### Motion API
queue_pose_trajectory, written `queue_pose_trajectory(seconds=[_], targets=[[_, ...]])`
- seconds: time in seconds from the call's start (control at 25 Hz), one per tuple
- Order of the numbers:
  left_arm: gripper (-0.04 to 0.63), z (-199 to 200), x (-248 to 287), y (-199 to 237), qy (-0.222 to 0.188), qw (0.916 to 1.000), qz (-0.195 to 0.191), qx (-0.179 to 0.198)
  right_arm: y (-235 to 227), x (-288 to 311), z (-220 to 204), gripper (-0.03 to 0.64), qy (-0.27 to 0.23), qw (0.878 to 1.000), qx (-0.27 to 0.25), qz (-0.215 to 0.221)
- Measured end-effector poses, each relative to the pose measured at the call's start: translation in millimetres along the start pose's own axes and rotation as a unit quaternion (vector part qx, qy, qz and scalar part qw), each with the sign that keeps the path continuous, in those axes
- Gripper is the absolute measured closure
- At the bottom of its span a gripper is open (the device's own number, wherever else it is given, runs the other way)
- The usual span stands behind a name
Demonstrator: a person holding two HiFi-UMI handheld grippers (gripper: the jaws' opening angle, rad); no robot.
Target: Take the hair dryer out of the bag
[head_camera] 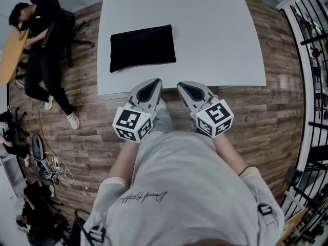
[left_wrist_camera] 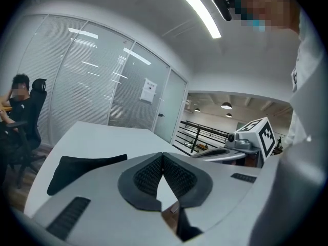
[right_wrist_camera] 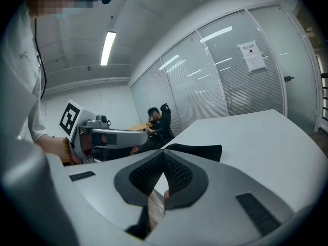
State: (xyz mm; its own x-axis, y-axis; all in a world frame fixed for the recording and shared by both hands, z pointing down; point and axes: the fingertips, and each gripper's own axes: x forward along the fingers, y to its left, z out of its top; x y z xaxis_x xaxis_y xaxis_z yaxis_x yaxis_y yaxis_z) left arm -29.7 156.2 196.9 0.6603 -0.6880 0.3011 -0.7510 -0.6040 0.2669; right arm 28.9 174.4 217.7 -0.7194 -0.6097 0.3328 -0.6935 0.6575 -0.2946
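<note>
Bag (head_camera: 142, 47) lies flat on the table (head_camera: 215, 29), upper left of centre in the head view, long axis left to right. The hair dryer does not show; it is probably inside the bag. Both claws are closed and empty at the near table edge. The left gripper (head_camera: 149, 86) is nearer than the right gripper (head_camera: 188, 88).

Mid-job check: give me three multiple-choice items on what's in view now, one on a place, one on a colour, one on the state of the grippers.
1. Where does the bag lie?
A. on the white table
B. on the wooden floor
C. on a chair
2. What colour is the bag?
A. white
B. black
C. red
3. How do the left gripper and right gripper stand?
A. both open
B. both shut, empty
C. one shut on the bag

Answers:
1. A: the bag lies flat on the tabletop, apart from both grippers.
2. B: it shows black against the white top.
3. B: each gripper view shows its pads meeting at the tips with nothing between them.
</note>
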Motion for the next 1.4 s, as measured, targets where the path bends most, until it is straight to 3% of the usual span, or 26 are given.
queue_pose_trajectory(seconds=[0.52, 0.8, 1.4], targets=[[0.583, 45.9, 40.3, 90.0, 0.012, 0.9991, -0.029, 0.030, -39.6, 80.3, 45.7, 0.600, 0.001, 0.999, 0.000, -0.032], [0.583, 49.2, 54.1, 97.2, 0.016, 0.9991, -0.036, 0.017, -62.4, 83.4, 51.4, 0.600, 0.018, 0.999, 0.001, -0.042], [0.581, 25.2, 104.2, 117.9, 0.097, 0.9926, -0.021, 0.069, -111.4, 93.4, 41.7, 0.600, 0.057, 0.998, 0.011, -0.016]])
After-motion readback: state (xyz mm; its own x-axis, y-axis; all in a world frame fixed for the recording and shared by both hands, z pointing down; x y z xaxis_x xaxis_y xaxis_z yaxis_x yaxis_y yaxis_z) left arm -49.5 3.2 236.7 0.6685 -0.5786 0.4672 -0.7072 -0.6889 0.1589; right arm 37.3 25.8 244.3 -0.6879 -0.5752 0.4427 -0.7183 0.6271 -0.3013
